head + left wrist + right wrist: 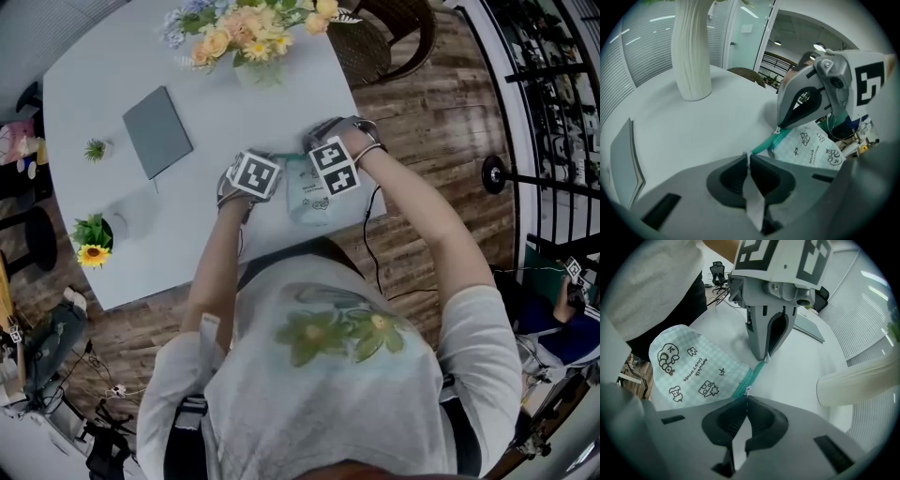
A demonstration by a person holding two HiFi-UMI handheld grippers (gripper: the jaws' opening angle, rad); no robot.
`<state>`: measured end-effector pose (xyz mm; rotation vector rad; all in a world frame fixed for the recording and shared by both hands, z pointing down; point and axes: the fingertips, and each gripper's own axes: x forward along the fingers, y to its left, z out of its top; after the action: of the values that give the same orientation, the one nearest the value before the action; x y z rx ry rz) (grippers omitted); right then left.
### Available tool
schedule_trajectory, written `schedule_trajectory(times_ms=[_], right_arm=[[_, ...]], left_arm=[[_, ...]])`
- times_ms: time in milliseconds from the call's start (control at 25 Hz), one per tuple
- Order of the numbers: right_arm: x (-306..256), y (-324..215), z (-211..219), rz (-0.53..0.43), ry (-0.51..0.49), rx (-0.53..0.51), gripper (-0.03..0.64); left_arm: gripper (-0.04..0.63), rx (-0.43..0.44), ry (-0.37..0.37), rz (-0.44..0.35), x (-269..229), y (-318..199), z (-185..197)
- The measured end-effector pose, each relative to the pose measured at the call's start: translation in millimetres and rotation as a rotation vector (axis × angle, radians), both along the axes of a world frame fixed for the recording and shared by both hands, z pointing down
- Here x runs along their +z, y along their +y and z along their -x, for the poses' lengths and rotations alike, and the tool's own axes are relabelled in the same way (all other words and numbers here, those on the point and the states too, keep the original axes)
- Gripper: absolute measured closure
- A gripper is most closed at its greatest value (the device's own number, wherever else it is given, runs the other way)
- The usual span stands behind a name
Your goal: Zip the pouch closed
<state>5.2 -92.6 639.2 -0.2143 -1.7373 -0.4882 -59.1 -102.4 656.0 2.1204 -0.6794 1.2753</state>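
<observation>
Head view steeply down over table [253, 131]; both gripper views close, facing each other, share pouch [693, 369].

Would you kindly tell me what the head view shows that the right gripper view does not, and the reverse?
Head view only: the bouquet's flowers, the sunflower pot, the small plant. Right gripper view only: the right gripper shut on the zipper pull, the left gripper pinching the teal zipper's other end. Both: the pouch, the notebook, the white table.
</observation>
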Motion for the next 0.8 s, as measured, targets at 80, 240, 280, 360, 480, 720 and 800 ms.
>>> schedule_trajectory(times_ms=[80,240,280,360,480,720,800], right_arm=[[0,0,0,0.009,-0.012,0.022,0.6],[-1,4,0,0.022,-0.024,0.043,0.6],[-1,3,0,0.02,-0.022,0.041,0.6],[-3,1,0,0.011,-0.014,0.028,0.6],[-5,1,1,-0.004,-0.007,0.006,0.6],[-2,2,-4,0.002,-0.002,-0.007,0.6],[-1,3,-4,0.007,-0.007,-0.014,0.6]], left_arm=[[0.568,-0.005,-0.004,-0.001,1,0,0],[0.568,-0.002,-0.035,-0.027,-2,-3,2],[0.568,0.0,-0.043,-0.056,-6,-8,3],[0.568,-0.003,-0.048,-0.084,-11,-16,6],[0.568,-0.023,-0.03,-0.038,-5,-9,6],[0.568,-0.037,-0.033,-0.023,-4,-9,4],[0.568,-0.05,-0.035,-0.011,-1,-7,3]])
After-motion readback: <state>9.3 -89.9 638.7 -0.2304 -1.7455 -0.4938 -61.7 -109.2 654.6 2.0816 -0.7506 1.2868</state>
